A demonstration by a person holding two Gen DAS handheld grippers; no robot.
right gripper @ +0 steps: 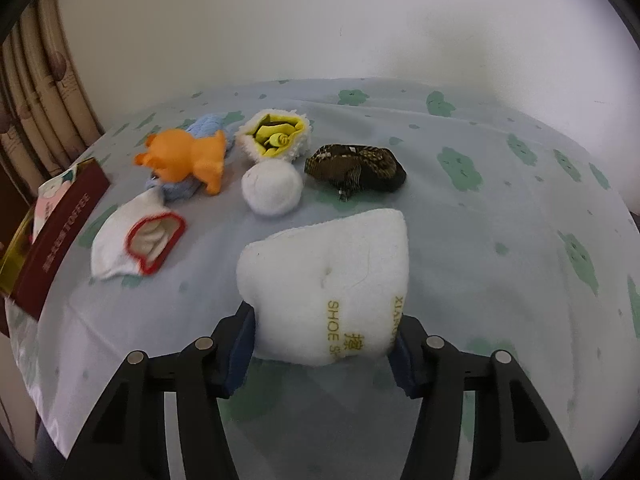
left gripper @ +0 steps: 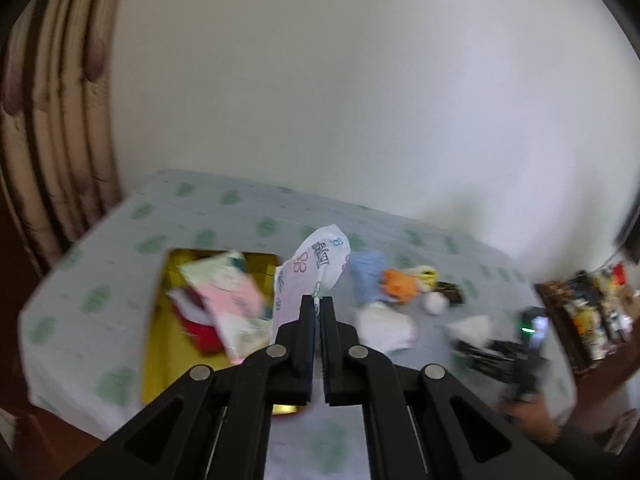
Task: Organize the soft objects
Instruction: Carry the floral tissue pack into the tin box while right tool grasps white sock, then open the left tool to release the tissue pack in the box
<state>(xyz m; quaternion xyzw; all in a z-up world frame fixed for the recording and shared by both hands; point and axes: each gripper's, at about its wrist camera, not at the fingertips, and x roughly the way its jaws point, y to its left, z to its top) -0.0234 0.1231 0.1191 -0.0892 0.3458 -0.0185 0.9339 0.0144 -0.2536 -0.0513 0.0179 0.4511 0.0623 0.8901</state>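
- the left gripper (left gripper: pixel 317 307) has its jaws pinched right together on a printed cloth (left gripper: pixel 316 270), which hangs above the bench (left gripper: pixel 224 208) just at the 3 o'clock edge of the box (left gripper: pixel 160 360).
- the right gripper (right gripper: pixel 324 344) has its jaws part open around a white mitt (right gripper: pixel 332 280) lettered "shoe"; both pads sit against its sides, so it looks gripped while it rests on the bench.
- progress, as a judgement: the box already holds several soft pieces, pink, red and pale, so the sorting seems well under way but not finished.
- left on the bench: an orange toy (right gripper: pixel 184 158), a blue cloth (right gripper: pixel 208 126) under it, a fleecy pouch (right gripper: pixel 274 140) with yellow inside, a white ball (right gripper: pixel 272 186), a dark sock (right gripper: pixel 356 168) and a red-trimmed cloth (right gripper: pixel 136 240).
- the left view alone shows the inside of the box and the other gripper, blurred, at 4 o'clock.
- the right view alone shows the loose things sharply, the mitt's lettering, and the maroon side of the box at 9 o'clock.
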